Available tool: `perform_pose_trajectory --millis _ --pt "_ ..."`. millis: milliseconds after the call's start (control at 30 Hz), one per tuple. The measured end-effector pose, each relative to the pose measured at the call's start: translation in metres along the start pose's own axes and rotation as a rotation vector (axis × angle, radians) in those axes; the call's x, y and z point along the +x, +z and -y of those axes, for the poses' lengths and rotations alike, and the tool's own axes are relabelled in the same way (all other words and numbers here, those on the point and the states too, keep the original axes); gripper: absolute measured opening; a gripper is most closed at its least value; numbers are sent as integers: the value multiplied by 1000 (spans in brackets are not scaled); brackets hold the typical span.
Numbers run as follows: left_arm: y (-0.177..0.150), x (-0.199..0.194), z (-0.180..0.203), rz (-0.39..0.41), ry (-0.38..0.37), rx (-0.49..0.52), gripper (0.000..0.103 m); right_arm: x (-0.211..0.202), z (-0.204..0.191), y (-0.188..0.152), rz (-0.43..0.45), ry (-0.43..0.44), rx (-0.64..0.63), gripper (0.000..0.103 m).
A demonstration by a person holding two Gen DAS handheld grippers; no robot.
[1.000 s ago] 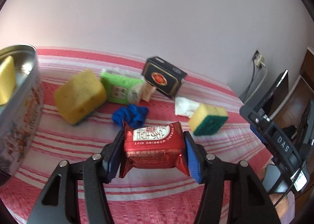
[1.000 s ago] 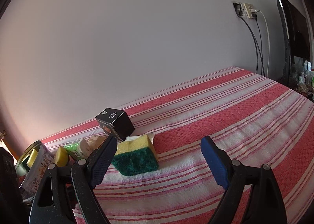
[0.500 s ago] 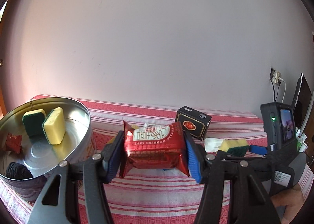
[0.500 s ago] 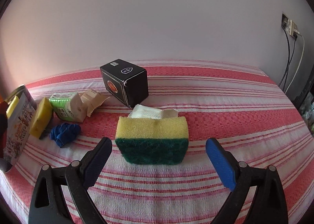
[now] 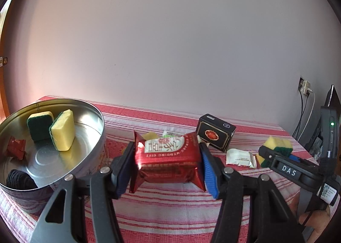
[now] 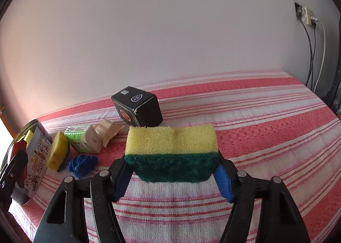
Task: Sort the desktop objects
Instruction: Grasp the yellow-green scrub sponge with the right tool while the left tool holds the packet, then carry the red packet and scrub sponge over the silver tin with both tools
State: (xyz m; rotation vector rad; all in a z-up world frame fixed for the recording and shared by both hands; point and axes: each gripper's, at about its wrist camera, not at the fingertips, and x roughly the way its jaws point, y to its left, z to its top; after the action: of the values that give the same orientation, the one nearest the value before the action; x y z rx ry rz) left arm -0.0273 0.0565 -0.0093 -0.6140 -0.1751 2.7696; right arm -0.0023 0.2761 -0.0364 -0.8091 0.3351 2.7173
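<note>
Clamping a red packet point(image 5: 168, 162) beside the tin's rim point(image 5: 102, 128), left tongs point(image 5: 168, 170); right tongs point(image 6: 173, 176), just closing, pinch a sponge point(image 6: 171, 151).

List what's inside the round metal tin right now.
In the tin: two yellow-green sponges leaning upright, a red foil packet by the left wall, and a black fuzzy item at the front. The near wall hides whatever lies right behind it.

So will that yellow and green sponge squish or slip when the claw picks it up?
The sponge will probably squish a bit: it looks porous and soft where the right claw, which has just been closing, meets its ends. It is likely very light. The rough green scrubby layer should grip the pads, so slipping seems unlikely.
</note>
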Motion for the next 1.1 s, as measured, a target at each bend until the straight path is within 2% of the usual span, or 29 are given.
perform_pose_trajectory --millis 167,333,433,600,833,1100 --pt "0 -2 -3 16 9 -9 58 -40 -25 -7 216 -32 -109 70" --pt "0 -8 -3 70 59 26 58 -61 -56 -19 326 9 -234 70" --pt "0 -9 -5 69 59 31 58 -59 -58 -19 317 51 -229 70" --pt "2 -9 -12 62 66 21 58 -53 -49 -14 296 59 -178 70" --pt "5 -18 -19 93 77 42 58 -61 -55 -20 327 74 -222 70" --pt "7 -25 -35 101 63 35 58 -60 -58 -20 308 87 -200 70"
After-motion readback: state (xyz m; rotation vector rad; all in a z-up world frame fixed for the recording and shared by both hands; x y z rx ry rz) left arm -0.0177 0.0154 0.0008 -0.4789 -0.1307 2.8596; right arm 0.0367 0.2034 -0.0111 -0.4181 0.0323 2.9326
